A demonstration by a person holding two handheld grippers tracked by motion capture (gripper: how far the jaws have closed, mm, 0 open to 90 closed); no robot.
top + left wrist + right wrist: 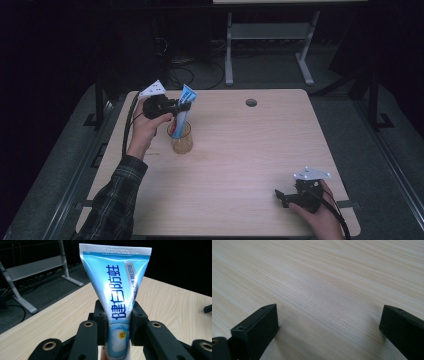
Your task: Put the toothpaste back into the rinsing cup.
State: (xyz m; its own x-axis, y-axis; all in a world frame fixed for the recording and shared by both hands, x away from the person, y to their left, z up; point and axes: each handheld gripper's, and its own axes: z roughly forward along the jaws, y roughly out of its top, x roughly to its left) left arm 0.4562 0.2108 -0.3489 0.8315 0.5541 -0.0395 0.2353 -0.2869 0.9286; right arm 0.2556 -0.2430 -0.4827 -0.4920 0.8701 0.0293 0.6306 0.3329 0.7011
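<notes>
Your left gripper [182, 106] clamps the blue-and-white plastic toothpaste tube [117, 297] upright, lower end inside the clear amber glass cup [181, 138]; your right gripper [281, 196] rests wide open on the pale wooden table [260, 145].

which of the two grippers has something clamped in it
The left gripper: its jaws press on the blue toothpaste tube standing in the glass cup. The right gripper rests low over the table, jaws wide apart around nothing.

Beyond the work
A light wooden table [240, 165] is showing a round cable hole [251, 102]; a grey desk frame [270, 45] is standing behind.
</notes>
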